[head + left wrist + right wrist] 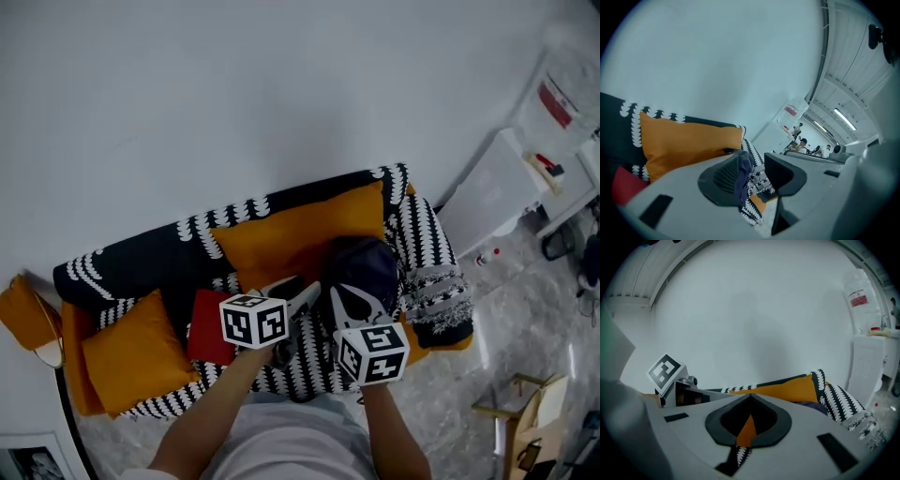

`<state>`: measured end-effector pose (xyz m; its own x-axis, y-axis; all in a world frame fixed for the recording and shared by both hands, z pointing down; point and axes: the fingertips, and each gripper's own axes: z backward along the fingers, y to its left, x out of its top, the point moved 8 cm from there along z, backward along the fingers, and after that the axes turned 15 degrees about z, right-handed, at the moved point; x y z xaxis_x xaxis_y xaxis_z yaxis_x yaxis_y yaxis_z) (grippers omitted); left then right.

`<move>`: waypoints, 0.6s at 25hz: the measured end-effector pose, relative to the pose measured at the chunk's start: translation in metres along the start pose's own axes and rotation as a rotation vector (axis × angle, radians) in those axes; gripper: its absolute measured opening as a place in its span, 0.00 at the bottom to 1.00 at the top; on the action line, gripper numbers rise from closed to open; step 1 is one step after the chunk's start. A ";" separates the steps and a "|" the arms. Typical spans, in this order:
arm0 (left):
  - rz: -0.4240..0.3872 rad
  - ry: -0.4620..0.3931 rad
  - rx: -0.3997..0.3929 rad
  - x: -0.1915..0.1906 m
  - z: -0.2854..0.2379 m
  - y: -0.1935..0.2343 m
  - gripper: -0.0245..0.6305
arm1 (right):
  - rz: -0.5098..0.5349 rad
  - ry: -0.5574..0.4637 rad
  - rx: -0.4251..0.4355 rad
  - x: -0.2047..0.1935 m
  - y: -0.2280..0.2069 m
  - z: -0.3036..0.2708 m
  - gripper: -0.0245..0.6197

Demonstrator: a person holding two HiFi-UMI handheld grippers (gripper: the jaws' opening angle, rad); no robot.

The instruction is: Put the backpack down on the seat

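Note:
A dark navy backpack (366,262) rests on the right part of the sofa seat (309,370), which has a black-and-white patterned cover. My left gripper (300,300) is to the left of the backpack. Its jaws stand apart, and a dark blue strap (743,171) hangs against the left pad (722,180) only. The left gripper (757,168) shows the patterned cover through its gap. My right gripper (361,305) is over the backpack's front. In its own view the right gripper (750,399) has its tips together with nothing between them. A bit of the backpack (815,405) shows beyond it.
A long orange cushion (300,234) leans on the sofa back, with another orange cushion (136,352) and a red cushion (208,328) to the left. A white cabinet (497,192) stands right of the sofa and a wooden stool (516,412) is on the floor. People (804,145) stand far off.

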<state>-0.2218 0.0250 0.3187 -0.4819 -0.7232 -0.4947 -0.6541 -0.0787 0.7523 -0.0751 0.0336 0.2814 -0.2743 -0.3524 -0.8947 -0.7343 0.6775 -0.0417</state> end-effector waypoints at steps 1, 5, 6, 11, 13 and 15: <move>-0.014 -0.015 0.002 0.002 0.006 -0.005 0.30 | 0.010 -0.006 0.000 0.005 0.004 0.002 0.04; -0.090 -0.047 0.026 0.005 0.031 -0.022 0.30 | 0.039 -0.025 0.002 0.020 0.020 0.012 0.04; -0.111 -0.055 0.026 0.006 0.036 -0.027 0.30 | 0.045 -0.029 0.001 0.024 0.023 0.014 0.04; -0.195 -0.107 0.022 0.010 0.060 -0.045 0.24 | 0.079 -0.053 -0.016 0.039 0.037 0.035 0.04; -0.214 -0.125 0.026 0.009 0.067 -0.051 0.21 | 0.081 -0.063 -0.031 0.042 0.041 0.043 0.04; -0.244 -0.144 0.027 0.008 0.073 -0.058 0.21 | 0.081 -0.067 -0.042 0.044 0.042 0.047 0.04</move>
<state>-0.2296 0.0738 0.2393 -0.3850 -0.5799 -0.7180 -0.7754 -0.2186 0.5924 -0.0887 0.0768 0.2193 -0.2923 -0.2525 -0.9224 -0.7372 0.6739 0.0491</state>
